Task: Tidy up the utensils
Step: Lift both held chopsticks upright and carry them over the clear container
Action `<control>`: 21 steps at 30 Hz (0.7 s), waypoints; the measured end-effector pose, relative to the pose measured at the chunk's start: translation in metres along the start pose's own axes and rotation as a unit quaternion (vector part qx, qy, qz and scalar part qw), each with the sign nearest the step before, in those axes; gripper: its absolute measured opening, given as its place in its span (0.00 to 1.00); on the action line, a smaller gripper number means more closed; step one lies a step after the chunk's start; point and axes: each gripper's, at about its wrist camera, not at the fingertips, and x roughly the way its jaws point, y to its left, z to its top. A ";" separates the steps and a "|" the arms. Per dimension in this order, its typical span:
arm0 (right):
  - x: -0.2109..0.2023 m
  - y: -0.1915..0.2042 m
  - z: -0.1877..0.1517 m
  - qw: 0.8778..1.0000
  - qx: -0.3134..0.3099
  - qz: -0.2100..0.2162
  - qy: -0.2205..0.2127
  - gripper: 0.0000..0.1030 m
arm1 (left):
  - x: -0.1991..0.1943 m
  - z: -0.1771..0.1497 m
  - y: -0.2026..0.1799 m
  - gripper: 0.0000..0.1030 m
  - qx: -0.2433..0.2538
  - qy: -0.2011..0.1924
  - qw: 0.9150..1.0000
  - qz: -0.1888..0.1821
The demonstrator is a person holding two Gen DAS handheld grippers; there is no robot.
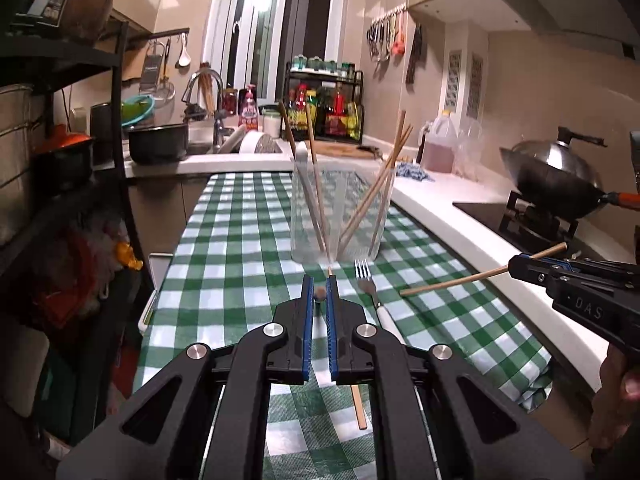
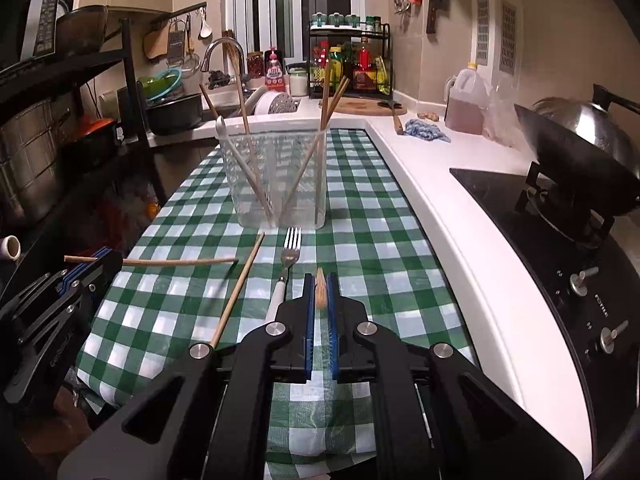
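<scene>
Chopstick [image 2: 320,290] pinched between right fingers [image 2: 308,292]

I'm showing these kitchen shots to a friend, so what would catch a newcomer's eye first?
The green-and-white checked tablecloth down the middle, with a clear plastic utensil holder standing on it, wooden chopsticks leaning inside. In front of the holder lie a white-handled metal fork and one loose wooden chopstick. Each black two-finger gripper, left and right, is shut on a chopstick held above the cloth.
</scene>
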 end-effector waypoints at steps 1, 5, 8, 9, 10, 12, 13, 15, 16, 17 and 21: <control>-0.002 0.000 0.003 1.000 -0.001 0.000 -0.004 0.06 | -0.002 0.002 0.001 0.06 -0.001 -0.005 1.000 0.000; -0.009 0.001 0.016 1.000 -0.002 0.000 -0.019 0.06 | -0.005 0.008 0.004 0.06 -0.006 -0.015 1.000 -0.002; -0.013 0.001 0.024 1.000 -0.001 0.002 -0.026 0.06 | -0.007 0.011 0.005 0.06 -0.010 -0.020 1.000 -0.004; -0.013 0.001 0.026 1.000 -0.003 0.002 -0.028 0.06 | -0.008 0.013 0.005 0.06 -0.013 -0.021 1.000 -0.007; -0.014 0.001 0.028 1.000 -0.003 0.003 -0.029 0.06 | -0.009 0.014 0.006 0.06 -0.016 -0.023 1.000 -0.008; -0.015 0.002 0.031 1.000 -0.004 0.004 -0.030 0.06 | -0.010 0.017 0.007 0.06 -0.019 -0.025 0.999 -0.010; -0.015 0.003 0.033 0.999 -0.005 0.005 -0.031 0.06 | -0.011 0.018 0.007 0.06 -0.020 -0.026 0.999 -0.012; -0.016 0.005 0.036 0.999 -0.006 0.007 -0.033 0.06 | -0.011 0.020 0.006 0.06 -0.022 -0.026 0.999 -0.015; -0.016 0.006 0.037 0.999 -0.006 0.008 -0.033 0.06 | -0.012 0.021 0.006 0.06 -0.023 -0.025 0.999 -0.017; -0.016 0.006 0.039 0.999 -0.006 0.011 -0.033 0.06 | -0.013 0.023 0.007 0.06 -0.022 -0.025 0.999 -0.019; -0.016 0.007 0.044 0.999 -0.007 0.017 -0.035 0.06 | -0.019 0.036 0.010 0.06 -0.022 -0.034 0.999 -0.023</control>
